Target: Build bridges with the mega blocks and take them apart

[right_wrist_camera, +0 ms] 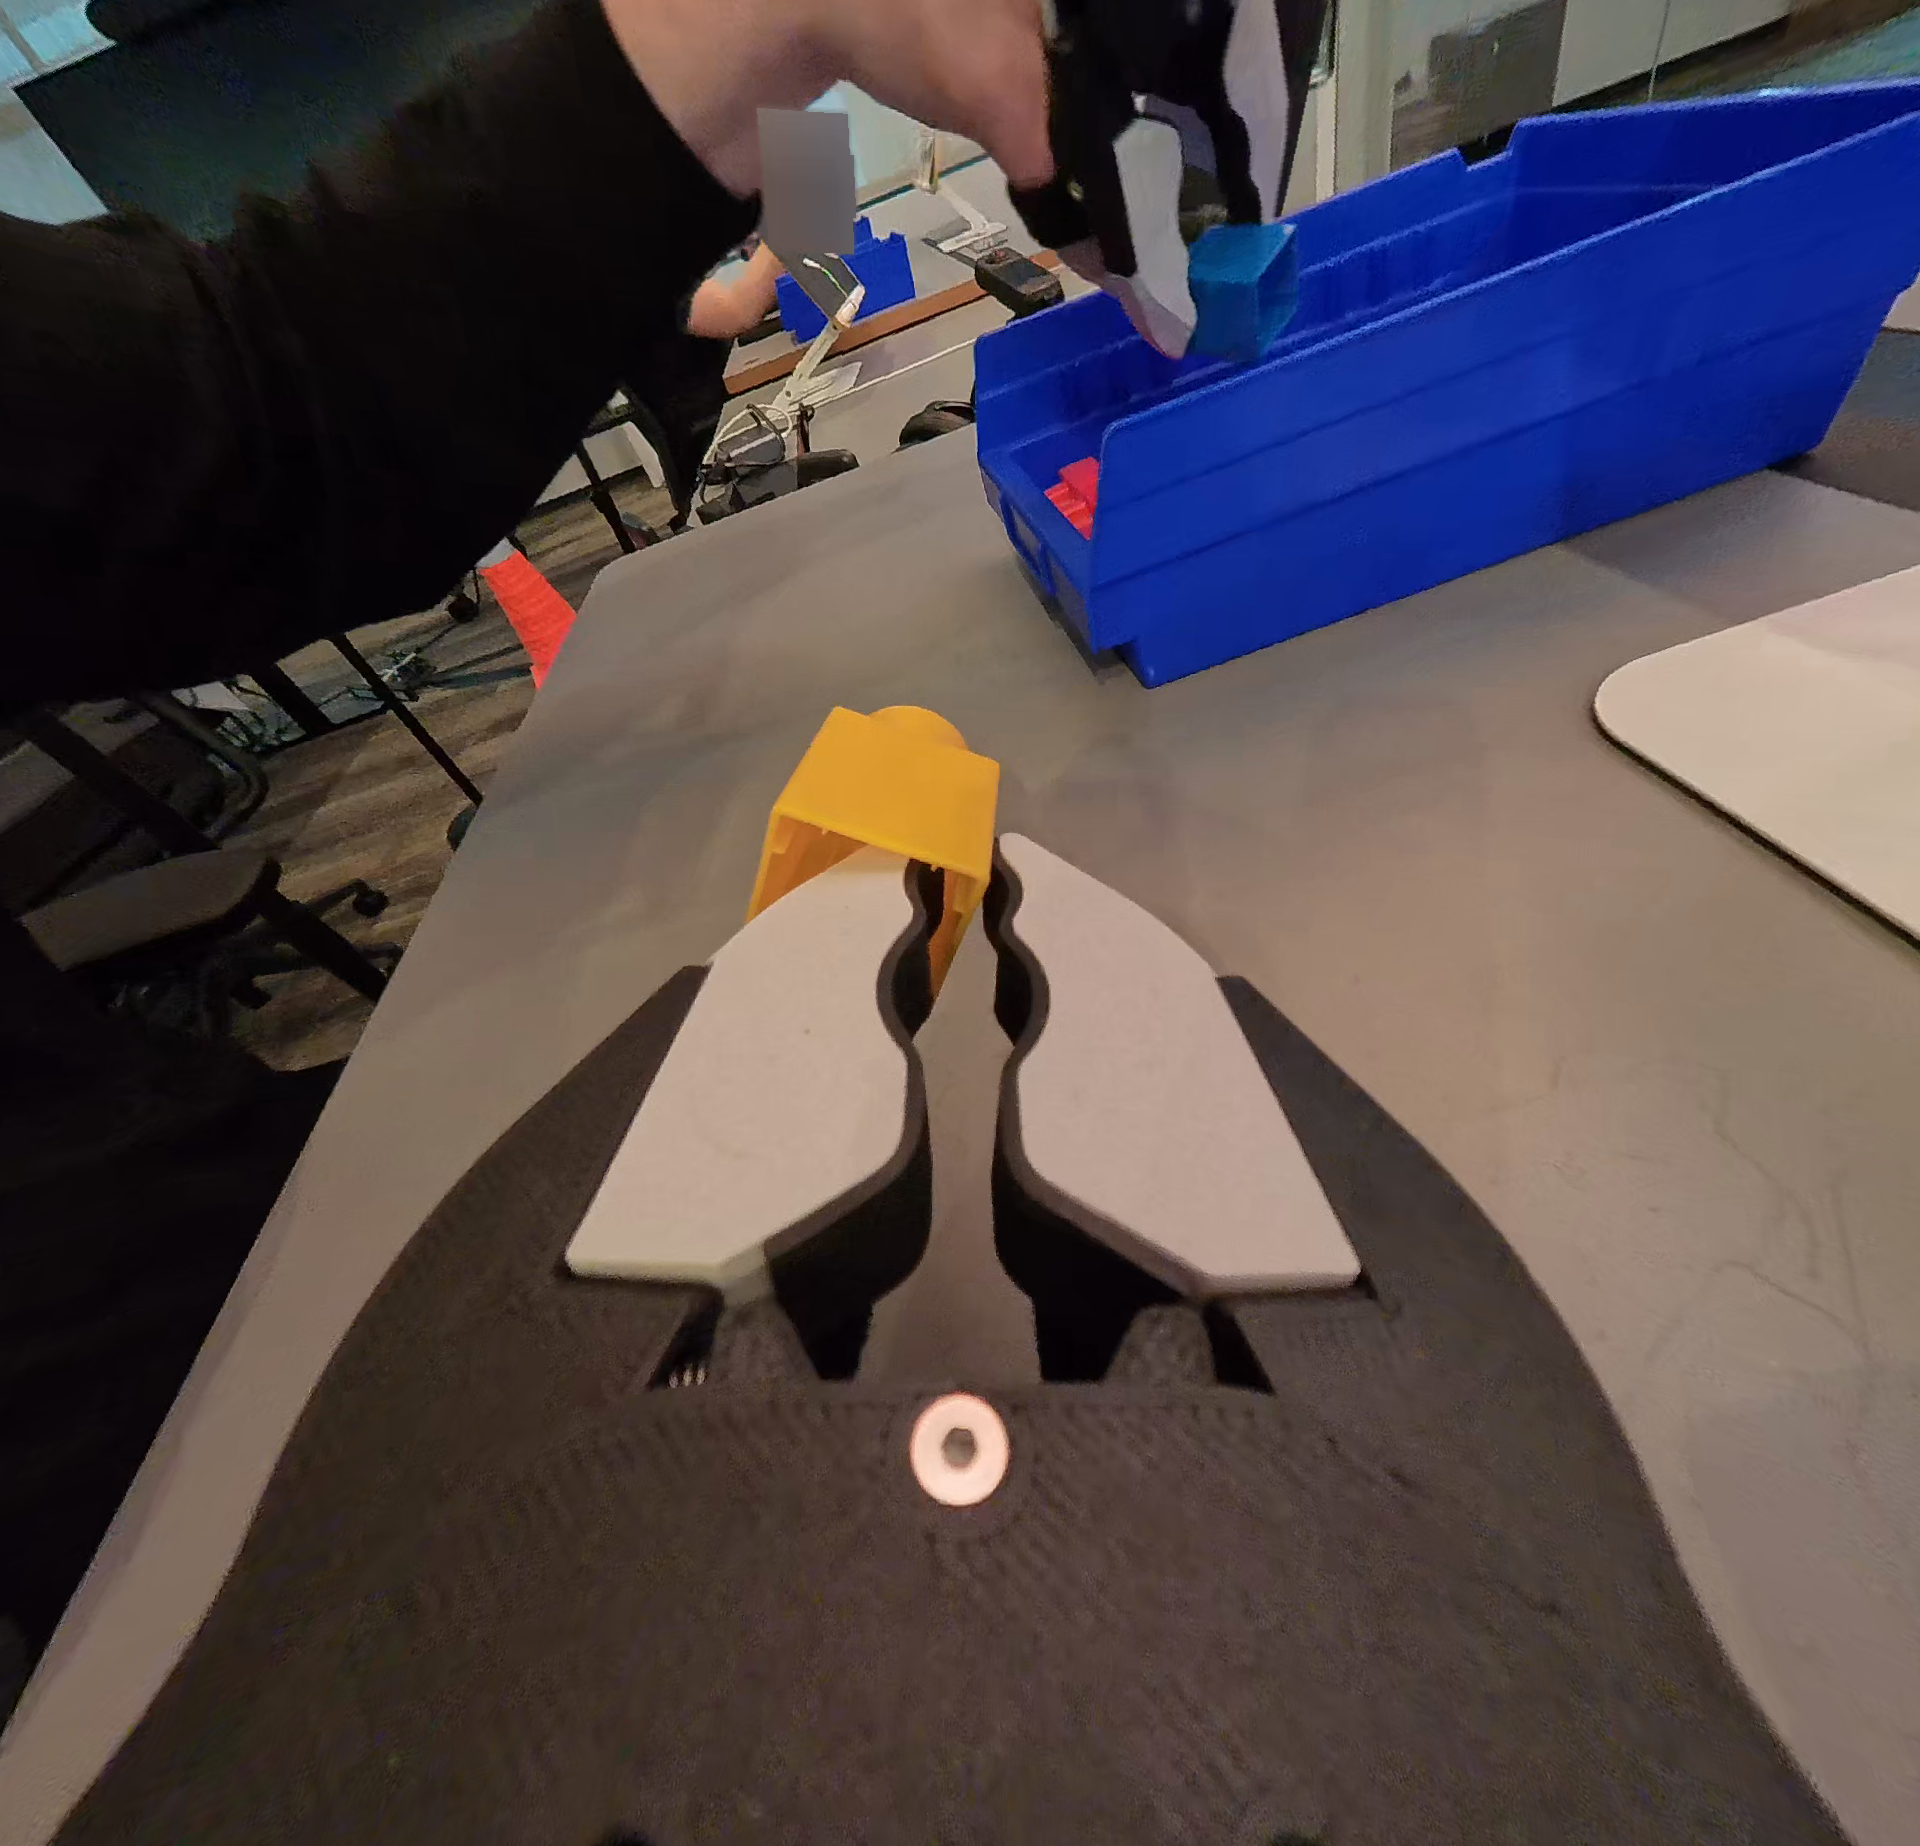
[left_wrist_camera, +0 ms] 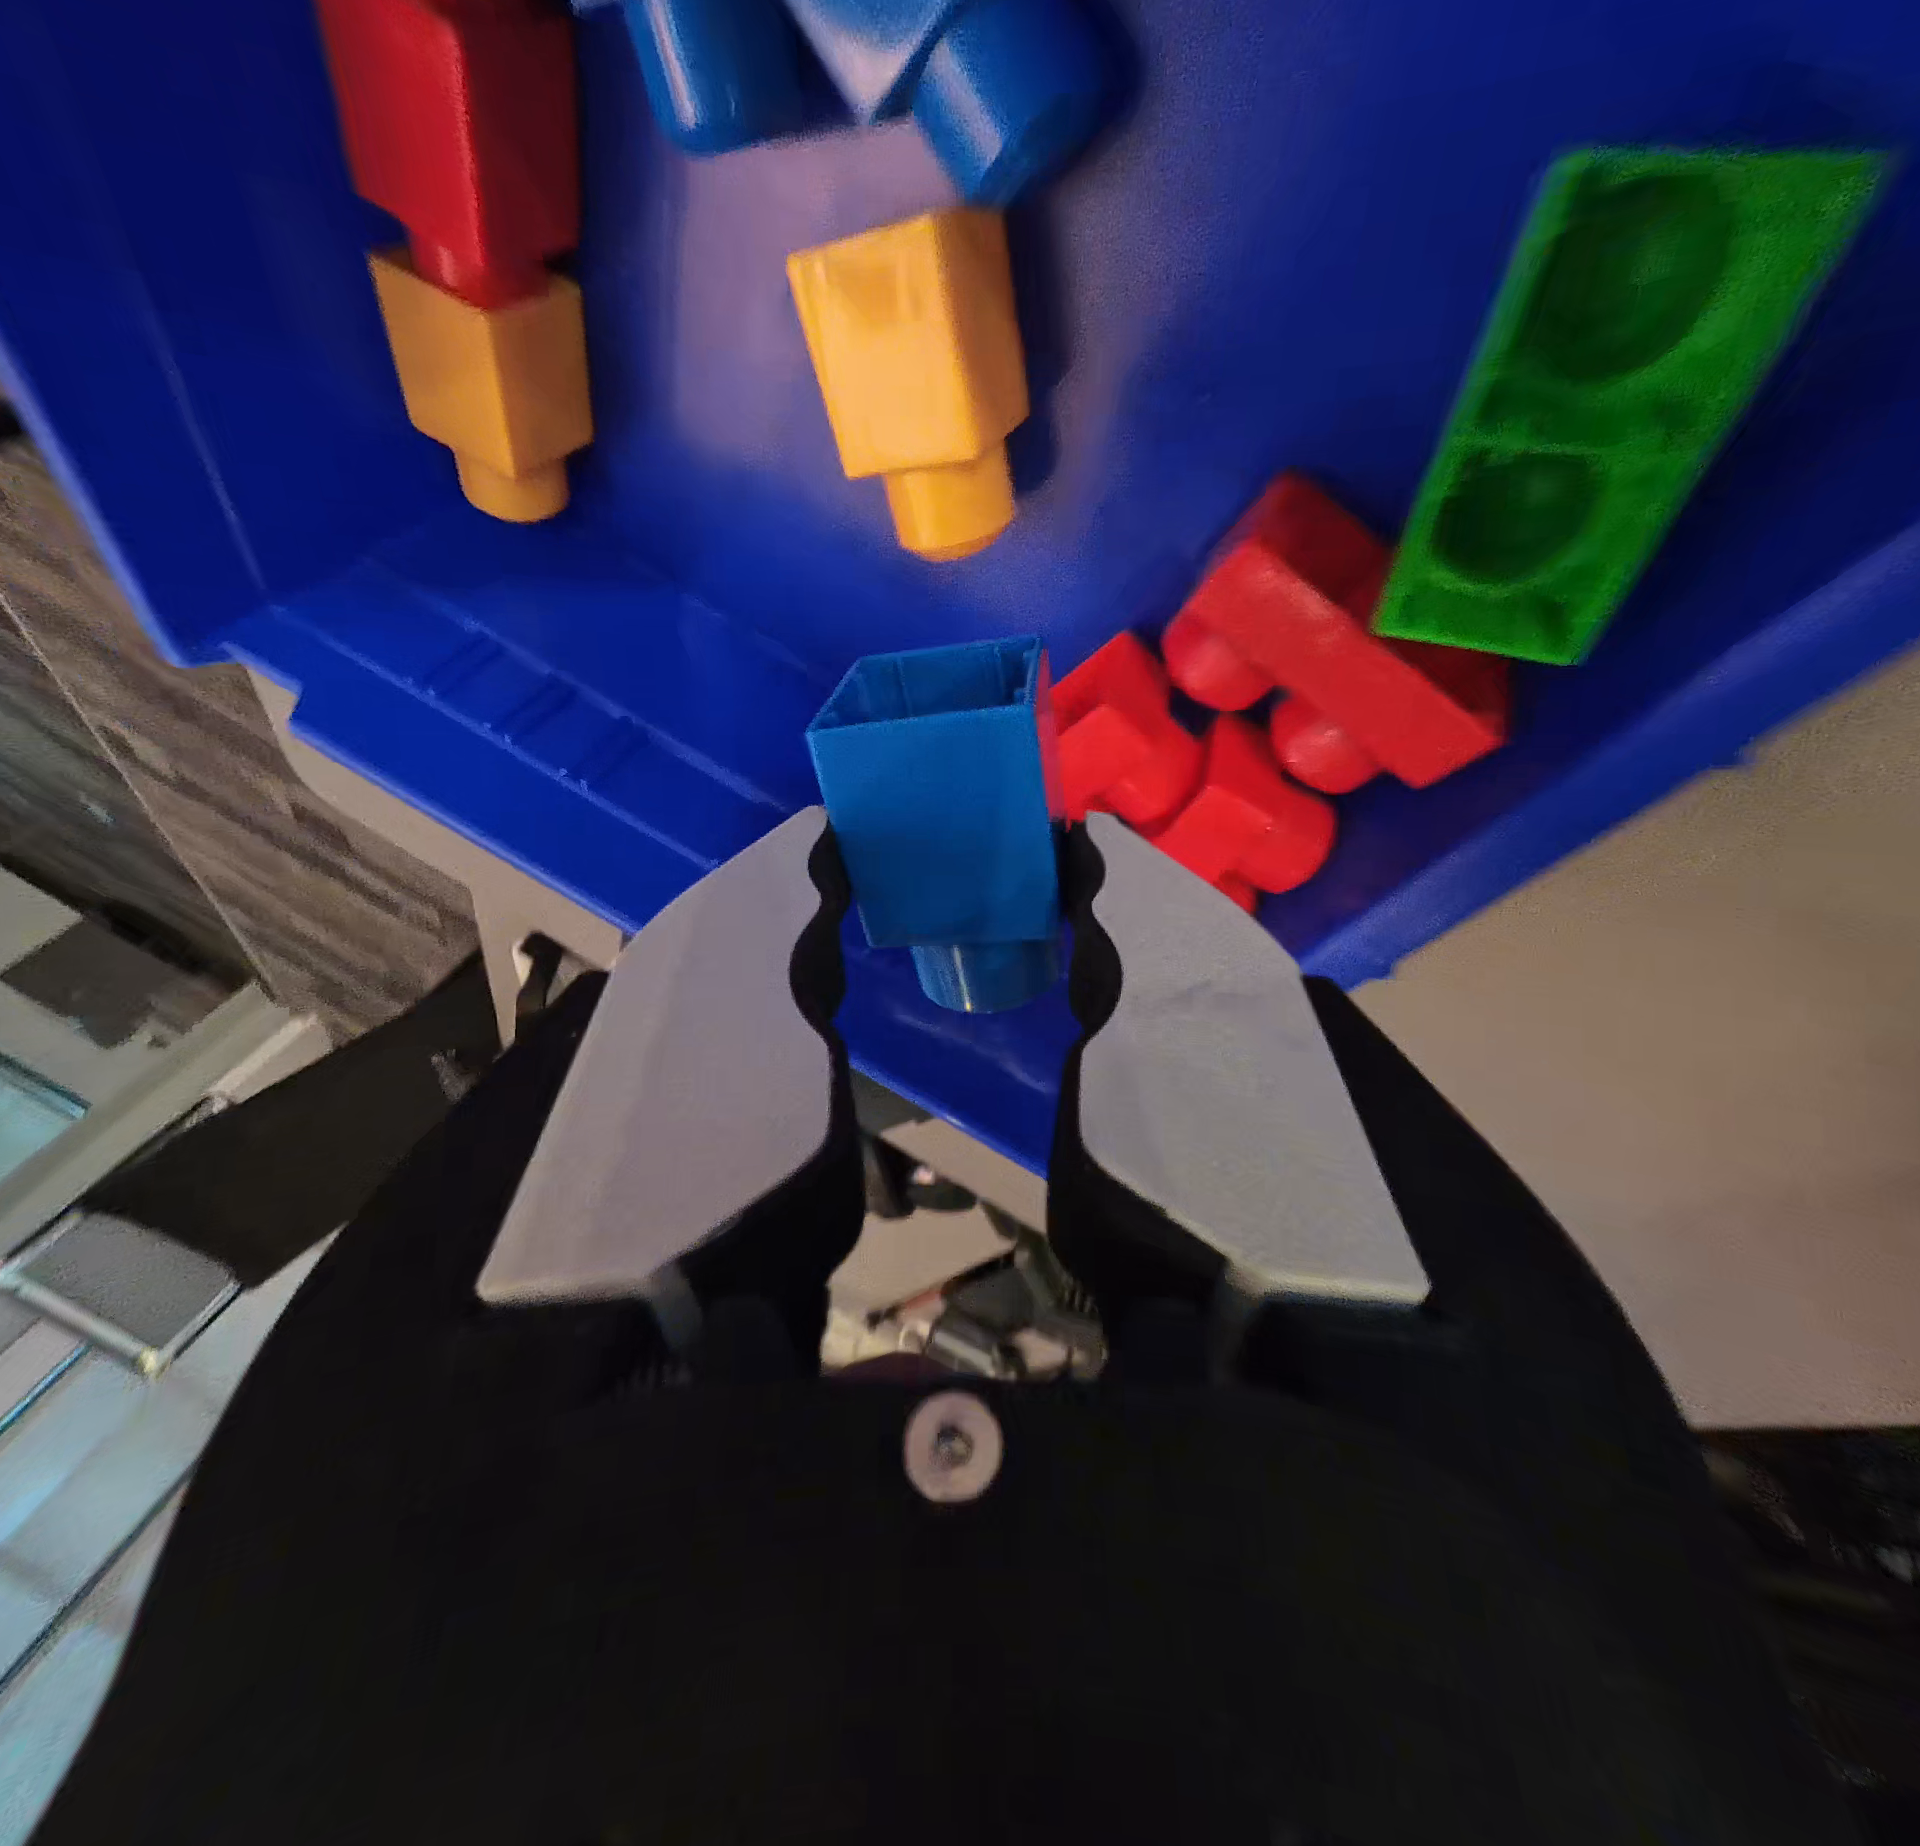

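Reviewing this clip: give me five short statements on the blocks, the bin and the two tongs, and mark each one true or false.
1. The left tongs grip a blue single-stud plastic block above the blue plastic bin. True.
2. The right tongs hold a green block. False: they pinch one wall of a yellow single-stud plastic block, with one finger inside its hollow.
3. A green two-stud plastic block lies in the bin with its hollow underside showing. True.
4. The bin holds no red blocks. False: several red plastic blocks lie in one corner.
5. The yellow block in the right tongs is inside the bin. False: it is over the grey table, apart from the bin.
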`<action>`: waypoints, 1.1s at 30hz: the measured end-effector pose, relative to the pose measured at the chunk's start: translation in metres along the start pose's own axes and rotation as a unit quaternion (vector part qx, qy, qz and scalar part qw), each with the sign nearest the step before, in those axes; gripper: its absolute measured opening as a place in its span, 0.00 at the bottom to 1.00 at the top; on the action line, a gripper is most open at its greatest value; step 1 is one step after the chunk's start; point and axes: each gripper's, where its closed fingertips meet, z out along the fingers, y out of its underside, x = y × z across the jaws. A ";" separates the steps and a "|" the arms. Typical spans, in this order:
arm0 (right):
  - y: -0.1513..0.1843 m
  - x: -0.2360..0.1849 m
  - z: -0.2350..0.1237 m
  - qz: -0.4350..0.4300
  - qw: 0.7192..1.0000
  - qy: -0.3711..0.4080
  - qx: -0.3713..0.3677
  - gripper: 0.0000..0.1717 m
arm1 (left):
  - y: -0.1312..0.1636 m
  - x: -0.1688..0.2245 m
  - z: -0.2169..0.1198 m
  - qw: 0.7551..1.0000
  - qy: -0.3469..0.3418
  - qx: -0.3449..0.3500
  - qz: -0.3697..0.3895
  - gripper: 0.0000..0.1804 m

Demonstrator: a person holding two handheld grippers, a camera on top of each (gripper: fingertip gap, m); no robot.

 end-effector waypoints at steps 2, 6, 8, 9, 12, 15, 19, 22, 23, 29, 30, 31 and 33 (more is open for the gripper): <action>-0.002 -0.002 -0.001 -0.019 1.000 0.000 0.006 0.04 | -0.011 0.018 -0.024 0.998 -0.003 0.059 0.002 0.22; -0.009 -0.014 -0.001 -0.070 0.997 -0.006 0.019 0.04 | -0.043 0.076 -0.065 0.984 0.009 0.175 0.027 0.22; -0.011 -0.020 -0.001 -0.094 0.995 -0.008 0.025 0.04 | -0.061 0.106 -0.083 0.971 0.024 0.233 0.037 0.22; -0.013 -0.022 -0.002 -0.104 0.994 -0.009 0.030 0.04 | -0.072 0.122 -0.091 0.963 0.038 0.262 0.047 0.22; -0.020 -0.030 -0.005 -0.126 0.991 -0.017 0.050 0.04 | -0.096 0.156 -0.101 0.946 0.060 0.311 0.066 0.21; -0.023 -0.037 -0.007 -0.144 0.988 -0.029 0.057 0.04 | -0.116 0.180 -0.107 0.931 0.091 0.343 0.086 0.22; -0.024 -0.040 -0.007 -0.157 0.985 -0.032 0.060 0.04 | -0.131 0.203 -0.106 0.921 0.127 0.347 0.123 0.21; -0.023 -0.041 -0.007 -0.162 0.985 -0.034 0.058 0.04 | -0.139 0.212 -0.110 0.908 0.160 0.363 0.136 0.21; -0.022 -0.041 -0.007 -0.166 0.984 -0.033 0.055 0.04 | -0.140 0.212 -0.111 0.906 0.162 0.366 0.141 0.21; -0.019 -0.036 -0.005 -0.180 0.983 -0.016 0.044 0.04 | -0.144 0.224 -0.114 0.901 0.173 0.359 0.172 0.21; -0.019 -0.034 -0.005 -0.182 0.982 -0.011 0.042 0.04 | -0.145 0.225 -0.114 0.902 0.172 0.356 0.175 0.21; -0.018 -0.034 -0.005 -0.182 0.982 -0.008 0.042 0.04 | -0.145 0.227 -0.116 0.900 0.176 0.356 0.179 0.21; -0.017 -0.033 -0.004 -0.186 0.982 -0.004 0.039 0.04 | -0.146 0.229 -0.118 0.899 0.177 0.356 0.182 0.21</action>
